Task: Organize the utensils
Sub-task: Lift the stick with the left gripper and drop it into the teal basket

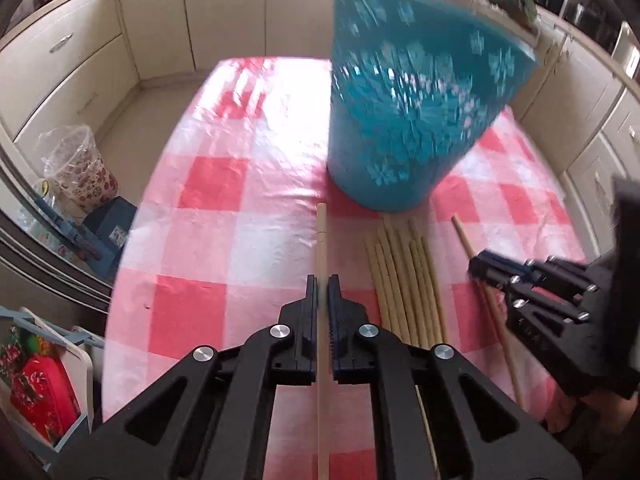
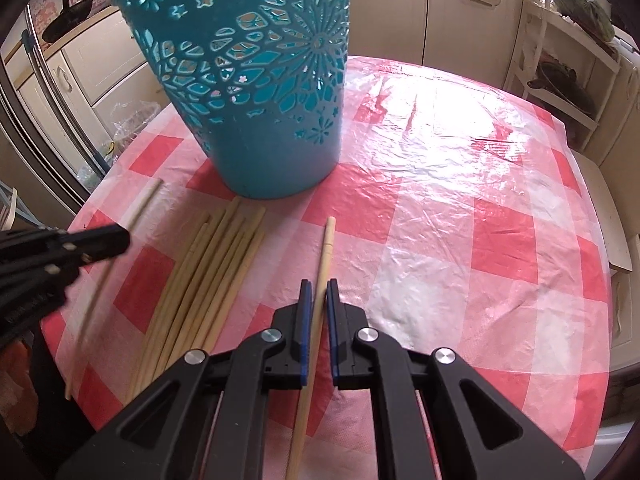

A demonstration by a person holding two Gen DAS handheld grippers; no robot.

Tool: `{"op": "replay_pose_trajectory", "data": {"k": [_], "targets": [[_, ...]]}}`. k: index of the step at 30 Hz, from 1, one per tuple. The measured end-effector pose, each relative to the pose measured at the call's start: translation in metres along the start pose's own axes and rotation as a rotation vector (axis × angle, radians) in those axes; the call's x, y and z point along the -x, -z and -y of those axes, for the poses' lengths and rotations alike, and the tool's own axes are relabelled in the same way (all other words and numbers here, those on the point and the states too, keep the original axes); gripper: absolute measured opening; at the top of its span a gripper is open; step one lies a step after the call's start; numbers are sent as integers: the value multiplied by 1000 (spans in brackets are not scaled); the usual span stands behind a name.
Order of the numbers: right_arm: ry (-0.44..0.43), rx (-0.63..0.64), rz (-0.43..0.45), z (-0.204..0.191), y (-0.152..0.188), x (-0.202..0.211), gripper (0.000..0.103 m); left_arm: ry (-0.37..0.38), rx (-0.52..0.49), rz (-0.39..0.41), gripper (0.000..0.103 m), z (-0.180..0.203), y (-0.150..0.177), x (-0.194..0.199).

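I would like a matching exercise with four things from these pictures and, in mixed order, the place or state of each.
Things:
1. blue basket
2. bundle of chopsticks
3. left tool
4. right tool

Places or states:
A. shut on one chopstick, left of the bundle
B. lying loose on the checked tablecloth
C. standing upright behind the bundle
D. around one chopstick, right of the bundle

Pairs: 1-C, 2-B, 3-A, 4-D
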State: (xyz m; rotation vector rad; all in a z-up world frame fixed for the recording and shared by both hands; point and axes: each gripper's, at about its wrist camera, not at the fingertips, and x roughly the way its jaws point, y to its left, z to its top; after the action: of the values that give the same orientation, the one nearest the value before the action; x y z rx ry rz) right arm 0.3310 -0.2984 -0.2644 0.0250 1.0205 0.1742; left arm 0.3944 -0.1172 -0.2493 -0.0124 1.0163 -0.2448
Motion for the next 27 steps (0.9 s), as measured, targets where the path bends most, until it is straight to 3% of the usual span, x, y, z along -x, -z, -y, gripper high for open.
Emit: {"op": "replay_pose_trajectory", "data": {"k": [7,11,13,16,19,27], "targets": [[-2,0,3,-1,-1,0,13,120,80,383,5,-14,-63,117],[-3,3,8,-3,-1,-1,14,205,74,539,5,14,-106,138],[-3,5,12,-4,0,-2,14,187,59,594,5,28,-127,137],[-2,10,19,-6,1,-3,14,180,67,624,5,43,-155,124],[-7,12,24,-5,2,-4,15,114,64,650,5,57,-172,100],[-13,24,27,-4,4,-3,16,1,63,585,5,59,-165,34]]}}
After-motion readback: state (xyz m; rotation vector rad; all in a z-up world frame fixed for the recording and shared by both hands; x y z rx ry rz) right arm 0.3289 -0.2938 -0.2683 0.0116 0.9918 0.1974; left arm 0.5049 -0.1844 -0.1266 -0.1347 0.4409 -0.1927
